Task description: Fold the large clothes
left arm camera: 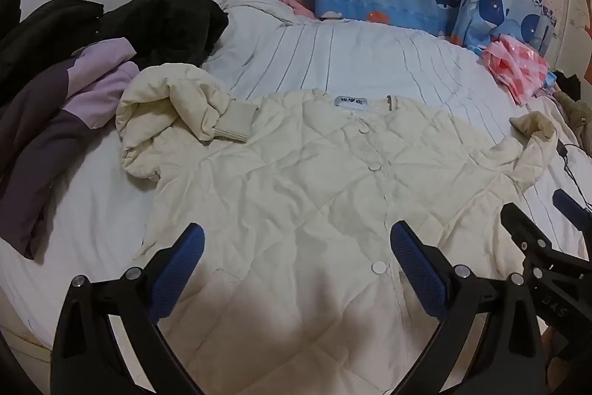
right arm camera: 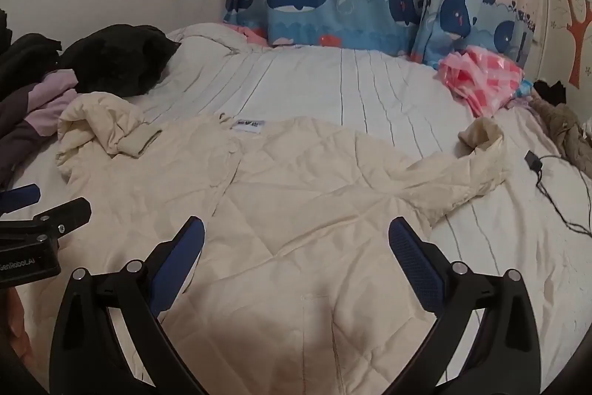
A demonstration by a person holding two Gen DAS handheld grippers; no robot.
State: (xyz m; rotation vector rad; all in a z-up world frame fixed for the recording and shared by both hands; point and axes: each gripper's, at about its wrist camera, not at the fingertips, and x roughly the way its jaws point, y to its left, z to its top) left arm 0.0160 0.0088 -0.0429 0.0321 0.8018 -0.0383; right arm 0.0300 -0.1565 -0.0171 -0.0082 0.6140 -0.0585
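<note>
A: Where's the cream quilted jacket (left arm camera: 296,180) right now?

B: Flat on the bed (left arm camera: 351,62), front up, snaps closed down the middle, neck label at twelve o'clock. In the left wrist view one sleeve (left arm camera: 174,110) is bunched at ten o'clock with its ribbed cuff (left arm camera: 236,123) lying on the chest. The other sleeve (right arm camera: 477,161) trails out toward two o'clock in the right wrist view.

A: And the grippers?

B: The left gripper (left arm camera: 296,261) has its jaws wide apart, holding nothing, above the lower front panel. The right gripper (right arm camera: 296,258) is the same: spread, empty, over the hem area.

A: So what makes the first fold go well?

B: I'd judge the sleeves need sorting first. Take the two o'clock sleeve by its cuff and lay it straight across the chest, then untwist the bunched one so it lies flat too. Padding is bulky, so pinch only the top layers and press air out before bringing the hem toward the collar. Keep clear of the dark and lilac clothes (left arm camera: 74,91) heaped at nine o'clock.
</note>
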